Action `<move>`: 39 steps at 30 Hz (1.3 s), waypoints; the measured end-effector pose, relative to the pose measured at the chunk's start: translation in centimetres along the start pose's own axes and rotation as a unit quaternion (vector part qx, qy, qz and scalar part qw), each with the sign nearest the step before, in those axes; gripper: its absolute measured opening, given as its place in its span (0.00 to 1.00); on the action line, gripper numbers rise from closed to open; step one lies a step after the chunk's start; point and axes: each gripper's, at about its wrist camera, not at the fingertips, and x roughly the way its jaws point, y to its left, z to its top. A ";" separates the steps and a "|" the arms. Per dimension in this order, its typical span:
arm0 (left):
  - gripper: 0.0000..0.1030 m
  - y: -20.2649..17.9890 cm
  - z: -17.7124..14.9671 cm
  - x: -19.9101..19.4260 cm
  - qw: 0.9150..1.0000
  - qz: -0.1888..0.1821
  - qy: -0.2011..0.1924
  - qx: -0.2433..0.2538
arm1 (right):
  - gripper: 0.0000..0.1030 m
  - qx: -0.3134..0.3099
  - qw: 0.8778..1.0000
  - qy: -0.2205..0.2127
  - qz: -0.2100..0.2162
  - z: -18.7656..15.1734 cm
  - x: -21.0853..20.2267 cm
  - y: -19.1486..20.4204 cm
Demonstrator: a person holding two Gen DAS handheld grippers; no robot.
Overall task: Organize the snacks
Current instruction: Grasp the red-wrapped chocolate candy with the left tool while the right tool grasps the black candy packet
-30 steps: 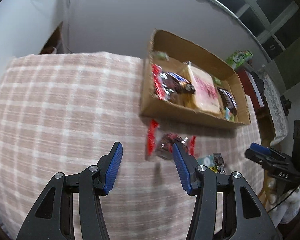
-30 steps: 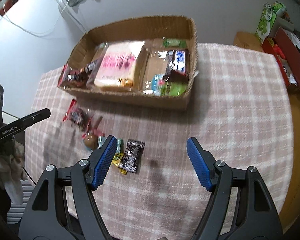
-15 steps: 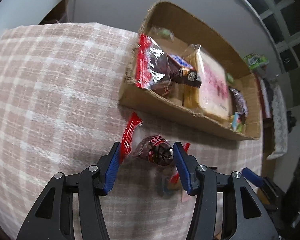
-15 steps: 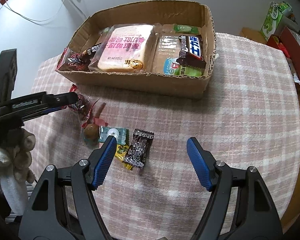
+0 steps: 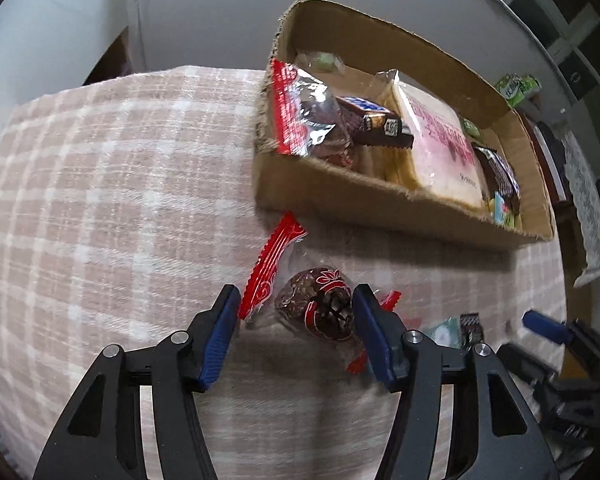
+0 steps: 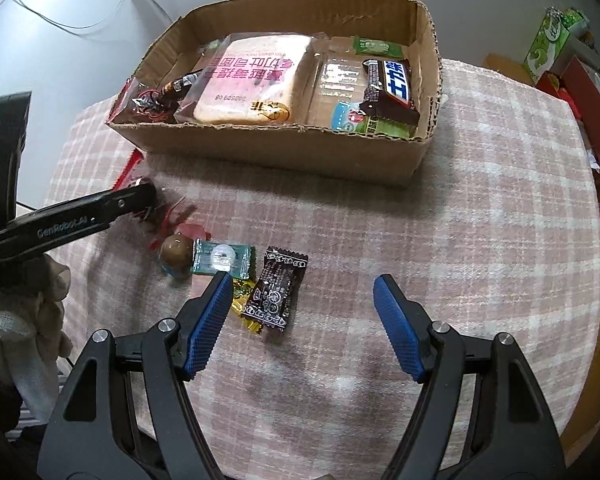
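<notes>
Here the left tongs (image 5: 294,312) are pointed steeply down at the checked cloth of the desk (image 5: 100,200), and their jaws are opening around a clear-wrapped dark round snack (image 5: 320,308) with red crimped ends. The snack lies on the cloth between the blue pads; the right pad is seen just at its edge, the left pad beside the red end, and whether either presses on it cannot be told. Just beyond the snack stands the cardboard box (image 5: 340,196), in which a pink-printed bread pack (image 6: 252,80), a chocolate bar (image 6: 388,84) and other wrapped items are already laid.

The right tongs (image 6: 304,296) are held wide above the cloth with nothing between the pads. Near their left pad a black sweet wrapper (image 6: 276,292) is found, partly over a yellow wrapper (image 6: 242,298), with a teal packet (image 6: 222,260) and a brown ball (image 6: 176,254) just beside them. A gloved hand (image 6: 20,308) is seen at the left edge.
</notes>
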 end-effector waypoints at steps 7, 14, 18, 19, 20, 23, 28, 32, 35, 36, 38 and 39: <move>0.55 1.1 -1.1 -1.1 0.998 0.022 -0.005 0.056 | 0.73 -0.005 1.000 0.000 0.001 -0.4 -0.4 -0.1; 0.55 2.8 -2.2 -2.2 0.995 0.046 -0.009 0.084 | 0.73 -0.024 1.000 0.008 -0.004 -0.6 0.5 1.4; 0.54 3.2 -2.5 -2.5 0.996 0.045 -0.008 0.073 | 0.55 -0.019 0.999 0.025 -0.015 -0.2 1.8 2.0; 0.53 2.7 -2.3 -2.2 0.996 0.044 -0.008 0.071 | 0.53 -0.014 0.999 0.031 -0.017 -0.1 2.2 1.9; 0.53 2.1 -1.8 -2.0 0.997 0.044 -0.009 0.070 | 0.52 -0.009 0.999 0.036 -0.015 0.0 2.5 1.8; 0.53 2.2 -1.8 -2.0 0.997 0.039 -0.008 0.064 | 0.52 -0.007 0.999 0.040 -0.015 0.1 3.0 1.8; 0.52 1.5 -1.7 -1.2 0.998 0.013 0.007 0.056 | 0.47 -0.022 0.999 0.039 -0.016 0.3 3.3 2.4; 0.52 -0.1 -1.3 0.1 0.997 0.014 0.015 0.072 | 0.31 -0.032 0.998 0.047 -0.020 0.7 3.7 2.9; 0.52 -1.0 -1.1 0.5 0.996 0.022 0.011 0.084 | 0.27 -0.030 0.998 0.051 -0.018 0.8 4.1 2.6; 0.52 -1.2 -1.1 0.6 0.996 0.025 0.010 0.086 | 0.27 -0.031 0.998 0.053 -0.016 0.8 4.1 2.5; 0.49 -1.9 -0.8 0.9 0.995 0.028 0.009 0.092 | 0.27 -0.042 0.997 0.055 -0.020 0.9 4.3 2.8; 0.47 -2.0 -0.7 1.0 0.995 0.030 0.008 0.095 | 0.27 -0.044 0.997 0.054 -0.022 0.8 4.3 2.8</move>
